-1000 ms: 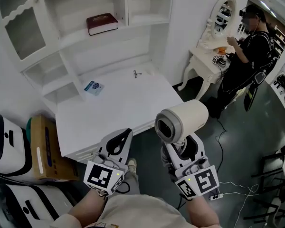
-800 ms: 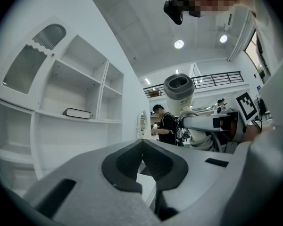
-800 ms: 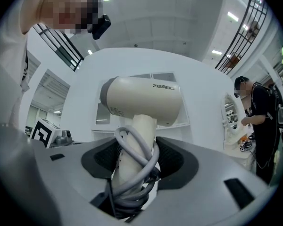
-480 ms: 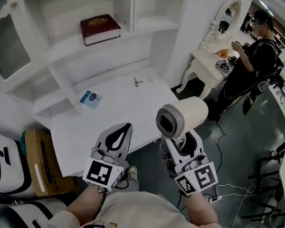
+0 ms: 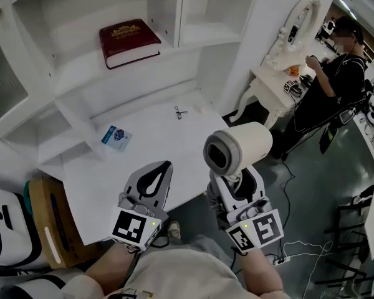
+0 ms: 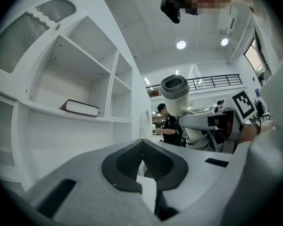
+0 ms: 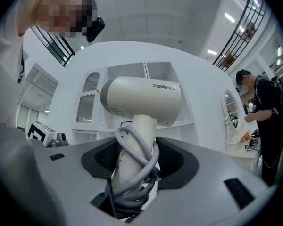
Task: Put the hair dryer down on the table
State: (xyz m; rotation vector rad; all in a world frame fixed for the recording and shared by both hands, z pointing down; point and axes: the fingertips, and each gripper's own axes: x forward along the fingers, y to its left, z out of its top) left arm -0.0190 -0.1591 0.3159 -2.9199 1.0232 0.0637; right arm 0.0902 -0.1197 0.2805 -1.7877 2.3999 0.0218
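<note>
A cream hair dryer (image 5: 238,151) stands upright in my right gripper (image 5: 232,179), which is shut on its handle; the grey cord is wound round that handle (image 7: 132,161). The barrel (image 7: 142,100) lies crosswise above the jaws. It hangs over the floor just off the front right edge of the white table (image 5: 156,145). My left gripper (image 5: 165,166) is beside it to the left, over the table's front edge, jaws pressed together with nothing in them. From the left gripper view the dryer (image 6: 175,94) shows to the right.
On the table lie a small blue packet (image 5: 115,136) and a small dark clip (image 5: 180,112). A red book (image 5: 128,40) rests on the white shelf unit behind. A cardboard box (image 5: 47,226) stands at left. A person (image 5: 333,73) stands by a vanity (image 5: 287,48) at far right.
The head view has moved forward, so table and shelves sit lower and closer. Both grippers keep their places in the picture; the dryer stays held.
</note>
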